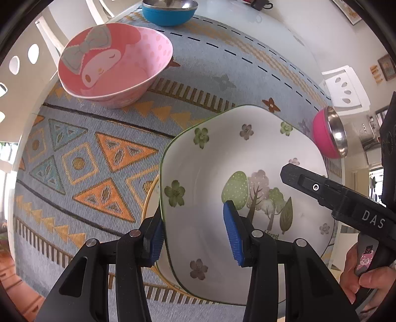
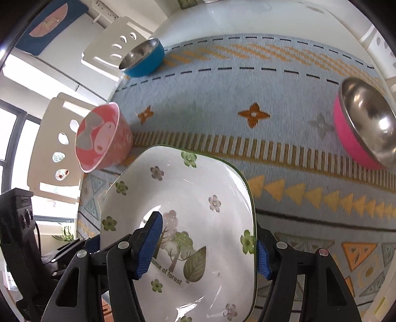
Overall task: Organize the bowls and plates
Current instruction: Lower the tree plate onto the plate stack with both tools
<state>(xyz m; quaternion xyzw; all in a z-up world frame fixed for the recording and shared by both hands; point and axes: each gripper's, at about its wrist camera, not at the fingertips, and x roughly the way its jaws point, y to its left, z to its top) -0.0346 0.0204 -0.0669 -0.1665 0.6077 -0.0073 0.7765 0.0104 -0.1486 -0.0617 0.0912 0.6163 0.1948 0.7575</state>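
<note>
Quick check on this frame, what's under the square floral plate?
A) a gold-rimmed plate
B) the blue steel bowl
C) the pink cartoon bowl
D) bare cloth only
A: in the left wrist view a thin gold rim curves out from beneath the floral plate at its left edge, while the pink cartoon bowl and blue bowl sit apart farther back on the cloth.

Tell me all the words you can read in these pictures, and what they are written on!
"DAS" stands on the black right gripper, seen from the left wrist.
"...anse of forest" stands on the white flowered plate, under the painted trees; its first letters hide behind a blue finger pad.
"...forest" shows on that plate from the left wrist too.
Nothing else is readable.
</note>
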